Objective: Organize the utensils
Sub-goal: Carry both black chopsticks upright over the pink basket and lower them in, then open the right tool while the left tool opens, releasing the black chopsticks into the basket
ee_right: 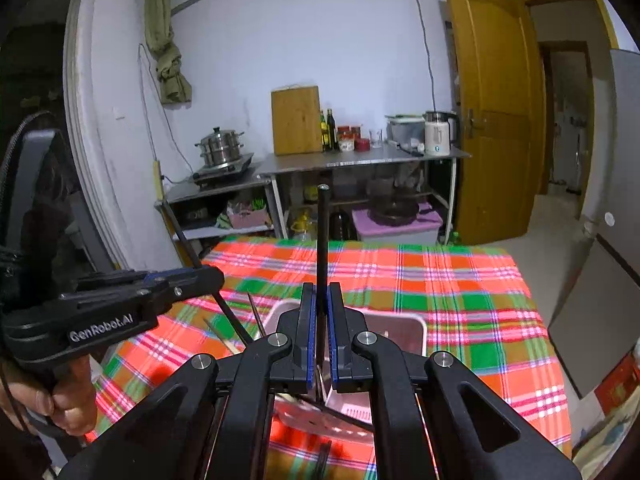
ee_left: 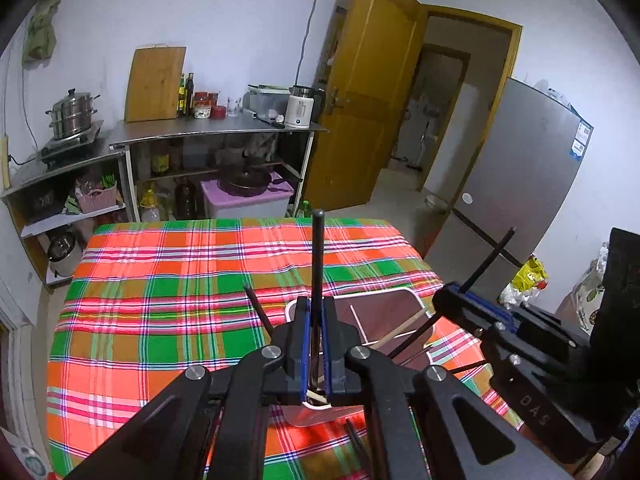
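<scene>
Over the plaid tablecloth (ee_left: 168, 280), each jaws pair clamps a black chopstick (ee_left: 318, 280).

Black chopsticks (ee_left: 318, 264) upright; others in white basket (ee_left: 416, 300).

The room has pale white walls (ee_right: 300, 32). A yellow wooden door (ee_right: 492, 120) stands open. A metal counter (ee_left: 216, 130) holds a wooden cutting board (ee_left: 154, 84) and a steel steamer pot (ee_left: 72, 114). A gray fridge (ee_left: 520, 184) stands at the right.
</scene>
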### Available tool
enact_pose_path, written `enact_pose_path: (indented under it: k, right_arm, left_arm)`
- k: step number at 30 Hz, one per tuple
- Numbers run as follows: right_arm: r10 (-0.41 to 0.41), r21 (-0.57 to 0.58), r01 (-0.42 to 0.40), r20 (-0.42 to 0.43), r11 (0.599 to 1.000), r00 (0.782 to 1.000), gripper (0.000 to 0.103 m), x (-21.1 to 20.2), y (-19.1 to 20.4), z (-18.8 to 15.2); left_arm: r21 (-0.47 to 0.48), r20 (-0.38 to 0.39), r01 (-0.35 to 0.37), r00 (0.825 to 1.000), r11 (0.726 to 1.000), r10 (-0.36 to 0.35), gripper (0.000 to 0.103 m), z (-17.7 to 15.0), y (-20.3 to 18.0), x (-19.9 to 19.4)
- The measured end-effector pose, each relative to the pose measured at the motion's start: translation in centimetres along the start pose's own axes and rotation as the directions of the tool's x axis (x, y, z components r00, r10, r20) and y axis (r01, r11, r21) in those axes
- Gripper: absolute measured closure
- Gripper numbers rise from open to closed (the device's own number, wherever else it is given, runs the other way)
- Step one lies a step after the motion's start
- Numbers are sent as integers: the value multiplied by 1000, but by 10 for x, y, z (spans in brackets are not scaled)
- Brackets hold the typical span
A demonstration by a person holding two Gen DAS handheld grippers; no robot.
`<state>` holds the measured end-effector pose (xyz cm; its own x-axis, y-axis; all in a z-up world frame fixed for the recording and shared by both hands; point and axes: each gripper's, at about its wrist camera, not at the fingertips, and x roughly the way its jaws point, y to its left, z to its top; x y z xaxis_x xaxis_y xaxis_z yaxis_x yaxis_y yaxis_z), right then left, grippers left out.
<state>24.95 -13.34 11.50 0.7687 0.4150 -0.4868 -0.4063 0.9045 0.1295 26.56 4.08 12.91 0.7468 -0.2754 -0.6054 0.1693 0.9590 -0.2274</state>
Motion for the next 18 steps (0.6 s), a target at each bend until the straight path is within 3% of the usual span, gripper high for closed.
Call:
enact_pose_path:
  k: [7, 15, 18]
  right_arm:
    - [2, 9, -2, -75, 1000, 997, 98, 17, -1, -17]
    - [6, 1, -6, -99, 1000, 995, 97, 22, -3, -20]
    - [3, -4, -3, -99, 1000, 995, 92, 20, -2, -20]
  left_arm:
    - [-11, -35, 3, 999, 1000, -4, 98, -10, 5, 13]
    - [-21, -54, 2, 999, 1000, -4, 98, -16, 9, 20]
    - [-16, -42, -4, 999, 1000, 3, 98, -15, 8, 15]
